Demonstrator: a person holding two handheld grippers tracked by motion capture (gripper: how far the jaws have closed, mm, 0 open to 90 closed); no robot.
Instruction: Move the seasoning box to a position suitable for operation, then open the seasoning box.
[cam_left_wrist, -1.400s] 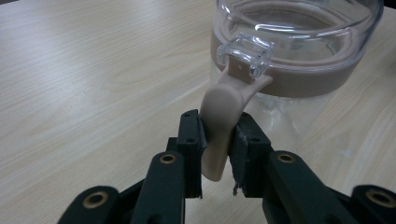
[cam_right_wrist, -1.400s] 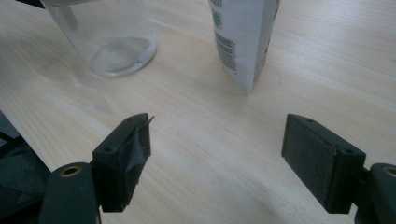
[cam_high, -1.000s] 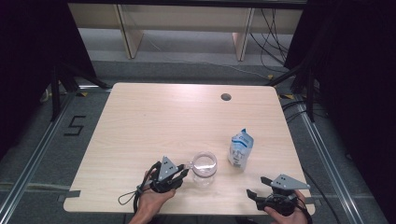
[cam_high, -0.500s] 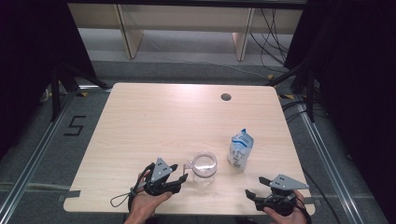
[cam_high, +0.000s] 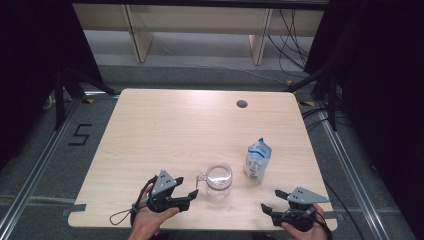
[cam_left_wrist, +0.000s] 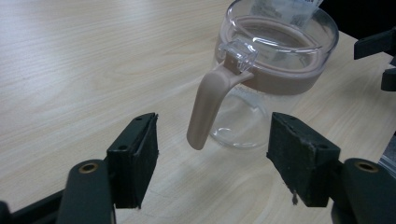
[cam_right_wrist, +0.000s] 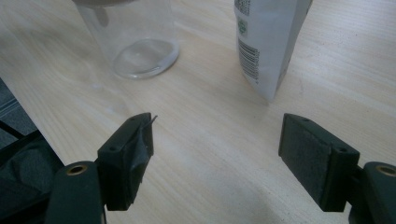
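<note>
The work surface is a light wooden table (cam_high: 165, 130) with a round cable hole (cam_high: 242, 104) near its far edge. A person stands at the near edge with one two-jaw gripper in each hand.

Glass pitcher (cam_high: 218, 179): stands upright on the table, toward the near edge and slightly right of centre. Body clear; a beige band runs around the upper wall. A beige handle (cam_left_wrist: 208, 106) hangs from a clear hinge piece at the rim and points toward the left gripper.

Left gripper (cam_high: 186, 188): held just to the left of the pitcher, low over the table, pointing at the handle. Its jaws have just been opening and now stand wide. In the left gripper view the handle lies in line with the gap but beyond the pads (cam_left_wrist: 138, 156), clear of both. Nothing is gripped.

Right gripper (cam_high: 270, 209): held at the near right corner of the table, well apart from the pitcher. Jaws wide, with bare table between the pads (cam_right_wrist: 128, 156). Nothing is held.

White pouch (cam_high: 257, 160): stands upright just to the right of the pitcher, separated from it by a narrow gap. The right gripper view shows a barcode (cam_right_wrist: 248, 58) on its side. It stands ahead of the right gripper, not touched
</note>
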